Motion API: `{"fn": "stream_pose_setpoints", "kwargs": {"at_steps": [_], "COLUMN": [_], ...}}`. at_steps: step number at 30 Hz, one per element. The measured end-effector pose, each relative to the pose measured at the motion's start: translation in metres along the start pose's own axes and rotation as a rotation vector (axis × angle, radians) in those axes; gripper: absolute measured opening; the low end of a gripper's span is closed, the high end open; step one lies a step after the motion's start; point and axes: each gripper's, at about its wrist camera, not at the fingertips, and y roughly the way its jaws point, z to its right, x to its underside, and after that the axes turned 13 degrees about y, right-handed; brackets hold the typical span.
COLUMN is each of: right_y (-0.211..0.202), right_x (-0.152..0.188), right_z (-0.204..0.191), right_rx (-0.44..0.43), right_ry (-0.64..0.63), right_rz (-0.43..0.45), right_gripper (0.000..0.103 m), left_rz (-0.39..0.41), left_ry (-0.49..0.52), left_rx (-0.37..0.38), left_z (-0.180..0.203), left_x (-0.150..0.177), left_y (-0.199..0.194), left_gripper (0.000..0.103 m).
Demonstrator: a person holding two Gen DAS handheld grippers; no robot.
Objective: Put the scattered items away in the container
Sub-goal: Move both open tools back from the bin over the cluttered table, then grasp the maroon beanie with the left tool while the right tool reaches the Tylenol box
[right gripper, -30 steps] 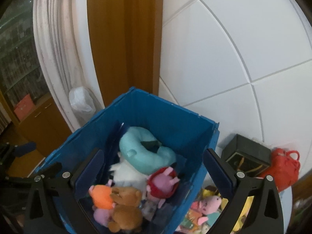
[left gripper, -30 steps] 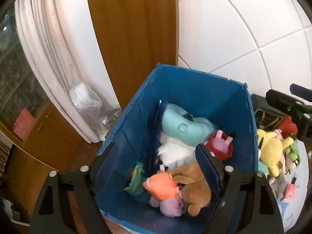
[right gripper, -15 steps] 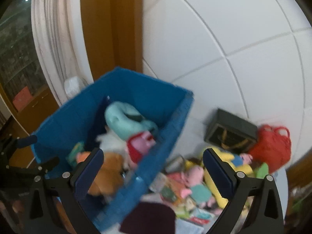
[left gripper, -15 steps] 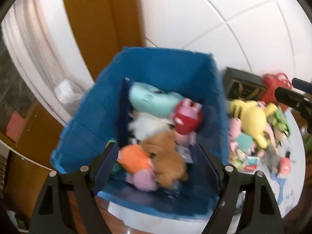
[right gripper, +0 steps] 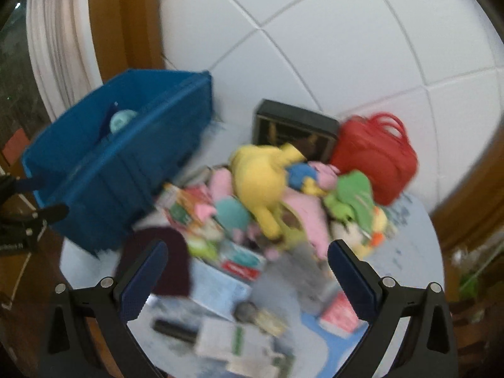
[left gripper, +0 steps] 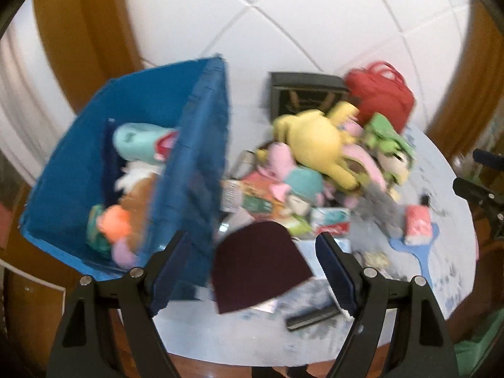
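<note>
Plainly, the tidying is partway: the blue container (left gripper: 195,170) at the left of the counter (left gripper: 447,226) already holds several soft toys, among them a teal cushion (left gripper: 135,141) and an orange plush (left gripper: 115,223), while a heap lies loose to its right.

Risks, going left to right. The container stands at the counter's left edge, so a nudge from a claw reaching over its wall could shove it towards the drop. Just beside it lies a dark maroon cloth (left gripper: 258,264), flat and limp; a pinch may gather only a fold and let it slip. Further right the yellow plush (left gripper: 318,145) lies on top of pink and green toys, so pulling from underneath would likely tumble the pile towards the red bag (left gripper: 384,97) or off the counter. Both views are blurred, so small flat items near the front edge are hard to judge.

The left claw (left gripper: 252,271) is spread wide, grasping nothing and touching nothing. The right claw (right gripper: 249,277) is likewise spread wide and empty, above the clutter.
</note>
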Motion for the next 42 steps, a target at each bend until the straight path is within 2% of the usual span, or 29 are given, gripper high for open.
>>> {"fn": "stream_pose_setpoints", "kwargs": {"at_steps": [6, 10, 18, 23, 28, 33, 39, 42], "right_y": [0.018, 0.038, 0.079, 0.119, 0.159, 0.195, 0.238, 0.255], "right_x": [0.052, 0.088, 0.158, 0.170, 0.174, 0.158, 0.137, 0.123], "right_z": [0.054, 0.084, 0.144, 0.126, 0.099, 0.075, 0.050, 0.043], "right_rx": [-0.007, -0.018, -0.041, -0.073, -0.093, -0.118, -0.150, -0.166], "right_ry": [0.068, 0.123, 0.232, 0.234, 0.205, 0.159, 0.104, 0.048], "right_rz": [-0.049, -0.087, -0.163, -0.197, -0.237, -0.266, -0.300, -0.307], "right_gripper": [0.103, 0.103, 0.103, 0.103, 0.103, 0.103, 0.103, 0.103], "left_rz": [-0.015, -0.040, -0.057, -0.077, -0.103, -0.096, -0.115, -0.122], "left_ry": [0.056, 0.044, -0.052, -0.085, -0.163, -0.203, -0.305, -0.334], "left_rx": [0.045, 0.024, 0.020, 0.015, 0.038, 0.078, 0.082, 0.055], "left_z": [0.073, 0.083, 0.075, 0.073, 0.065, 0.066, 0.067, 0.077], "left_x": [0.022, 0.047, 0.102, 0.136, 0.153, 0.139, 0.105, 0.094], "left_y": [0.016, 0.044, 0.096, 0.134, 0.169, 0.195, 0.223, 0.238], "left_gripper": [0.081, 0.081, 0.081, 0.081, 0.081, 0.081, 0.081, 0.081]}}
